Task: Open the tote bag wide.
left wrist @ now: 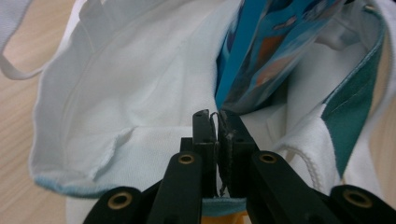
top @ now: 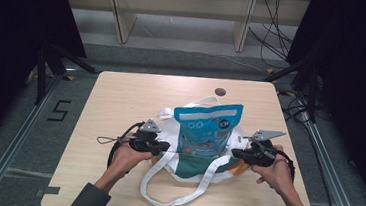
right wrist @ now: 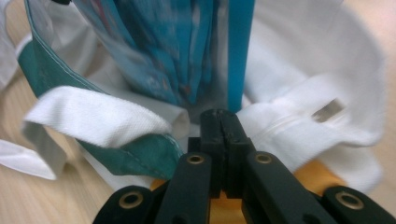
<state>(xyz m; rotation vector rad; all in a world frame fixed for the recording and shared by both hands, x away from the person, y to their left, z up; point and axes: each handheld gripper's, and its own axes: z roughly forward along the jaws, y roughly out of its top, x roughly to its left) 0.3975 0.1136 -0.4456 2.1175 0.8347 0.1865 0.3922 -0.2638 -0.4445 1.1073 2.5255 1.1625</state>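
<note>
A white tote bag (top: 168,128) with a teal panel lies on the wooden table (top: 121,92), mouth toward me. A blue snack pouch (top: 206,127) stands in its opening. My left gripper (top: 161,147) is at the bag's left rim and my right gripper (top: 236,154) at its right rim. In the left gripper view the jaws are pressed together on the bag's white fabric (left wrist: 116,93), with the pouch (left wrist: 275,51) just beyond. The right gripper view has the jaws shut on the bag's rim (right wrist: 280,121), and the pouch (right wrist: 187,46) rises right behind them.
A white strap (top: 183,196) loops from the bag toward the table's near edge. A round cable hole (top: 220,91) sits at the far edge. Wooden shelf legs (top: 120,17) and cables stand on the floor beyond. Metal rails run along both sides.
</note>
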